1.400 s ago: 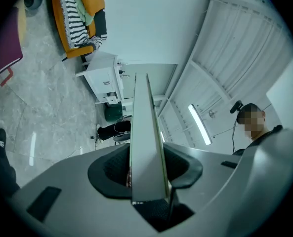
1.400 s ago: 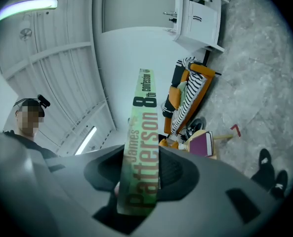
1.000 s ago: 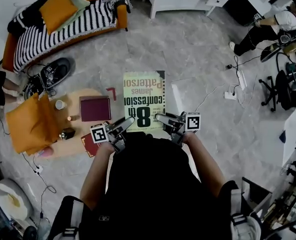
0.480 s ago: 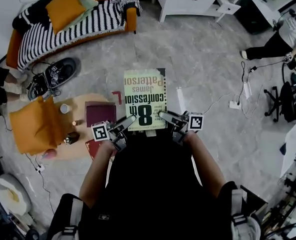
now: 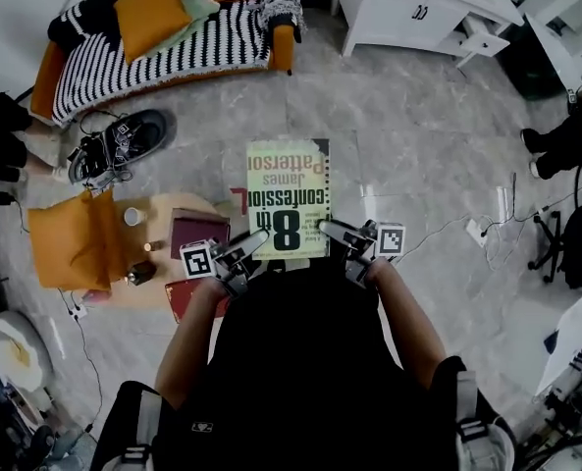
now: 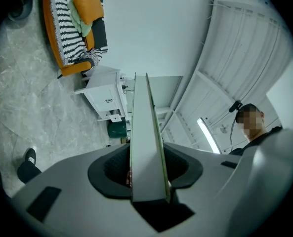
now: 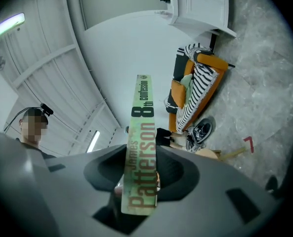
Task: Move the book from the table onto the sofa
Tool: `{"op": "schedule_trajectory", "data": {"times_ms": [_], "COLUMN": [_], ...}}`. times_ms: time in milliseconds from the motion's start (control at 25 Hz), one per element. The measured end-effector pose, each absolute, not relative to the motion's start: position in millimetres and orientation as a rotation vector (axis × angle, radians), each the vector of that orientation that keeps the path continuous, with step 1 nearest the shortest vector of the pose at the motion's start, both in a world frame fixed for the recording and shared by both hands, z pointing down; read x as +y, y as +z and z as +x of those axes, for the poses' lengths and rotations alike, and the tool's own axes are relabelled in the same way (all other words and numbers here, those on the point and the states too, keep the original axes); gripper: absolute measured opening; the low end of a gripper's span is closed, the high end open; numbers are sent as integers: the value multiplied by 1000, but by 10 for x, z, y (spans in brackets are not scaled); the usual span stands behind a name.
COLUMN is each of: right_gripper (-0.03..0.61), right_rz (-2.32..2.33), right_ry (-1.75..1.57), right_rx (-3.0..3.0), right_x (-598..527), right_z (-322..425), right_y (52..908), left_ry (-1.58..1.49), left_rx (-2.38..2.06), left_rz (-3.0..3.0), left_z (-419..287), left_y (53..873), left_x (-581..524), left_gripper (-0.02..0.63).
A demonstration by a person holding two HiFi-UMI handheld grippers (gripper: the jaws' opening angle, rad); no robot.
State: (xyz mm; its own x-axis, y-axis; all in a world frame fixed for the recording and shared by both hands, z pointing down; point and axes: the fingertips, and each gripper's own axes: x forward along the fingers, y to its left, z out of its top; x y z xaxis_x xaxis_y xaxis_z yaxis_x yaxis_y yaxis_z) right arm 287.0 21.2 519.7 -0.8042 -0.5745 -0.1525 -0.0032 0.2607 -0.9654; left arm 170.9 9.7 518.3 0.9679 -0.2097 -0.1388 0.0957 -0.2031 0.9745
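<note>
Book (image 7: 141, 147) spine lettering: right gripper view only.

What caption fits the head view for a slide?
The left gripper and right gripper hold the book by its near edge over the floor, striped sofa ahead, low table at left.

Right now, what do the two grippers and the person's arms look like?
The left gripper and right gripper are silvery grey with dark fittings, each carrying a white cube with black square markers. Their jaws are pale grey shells around black recesses. The person wears a black top that leaves the forearms bare.
</note>
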Motion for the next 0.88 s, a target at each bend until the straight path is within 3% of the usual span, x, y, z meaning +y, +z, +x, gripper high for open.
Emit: {"op": "schedule_trajectory", "data": {"times_ms": [880], "right_gripper": [173], "right_rz": [-248], "right_ry": [-1827], "right_rx": [2165], "right_x": [-693], "right_z": [3913], "right_y": [5363], "left_ry": [-407], "left_rx": [-381], "left_rz": [1758], "left_z": [2791], "left_y": [5185], "left_x": [-637], "left_gripper": [170]}}
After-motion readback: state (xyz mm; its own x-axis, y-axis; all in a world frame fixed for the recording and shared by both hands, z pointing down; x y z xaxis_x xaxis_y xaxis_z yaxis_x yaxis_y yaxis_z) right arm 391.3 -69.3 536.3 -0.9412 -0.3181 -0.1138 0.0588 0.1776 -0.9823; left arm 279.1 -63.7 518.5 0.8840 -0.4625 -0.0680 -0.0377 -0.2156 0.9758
